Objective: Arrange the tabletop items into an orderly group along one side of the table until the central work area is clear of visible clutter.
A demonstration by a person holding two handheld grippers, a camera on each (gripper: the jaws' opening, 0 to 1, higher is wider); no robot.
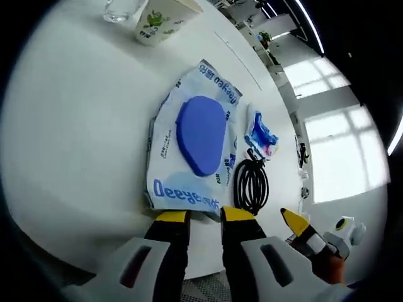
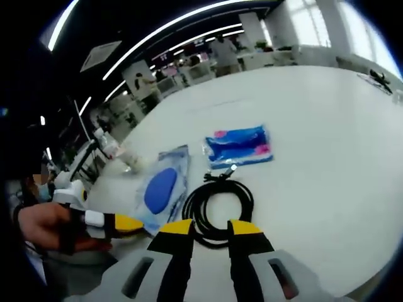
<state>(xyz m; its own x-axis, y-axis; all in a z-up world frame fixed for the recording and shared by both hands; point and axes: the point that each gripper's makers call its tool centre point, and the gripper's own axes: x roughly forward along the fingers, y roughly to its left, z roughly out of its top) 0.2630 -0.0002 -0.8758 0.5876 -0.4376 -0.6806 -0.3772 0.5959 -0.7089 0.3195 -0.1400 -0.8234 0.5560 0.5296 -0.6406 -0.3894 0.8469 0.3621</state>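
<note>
A white and blue wet-wipes pack (image 1: 195, 145) (image 2: 160, 189) with a blue oval lid lies flat on the white table (image 1: 75, 138). My left gripper (image 1: 204, 217) is open, its yellow tips at the pack's near edge with nothing clamped between them. A coiled black cable (image 1: 252, 182) (image 2: 217, 204) lies right of the pack. My right gripper (image 2: 210, 228) is open, its tips just short of the coil. A small blue packet (image 1: 260, 129) (image 2: 239, 146) rests beyond the cable. The left gripper (image 2: 119, 221) comes in from the left, held by a person's hand (image 2: 44, 226).
A printed paper cup (image 1: 157, 22) and a clear glass (image 1: 119, 9) stand at the table's far side. The table edge (image 1: 201, 274) runs just under my left jaws. Other desks and people (image 2: 220, 50) fill the room behind.
</note>
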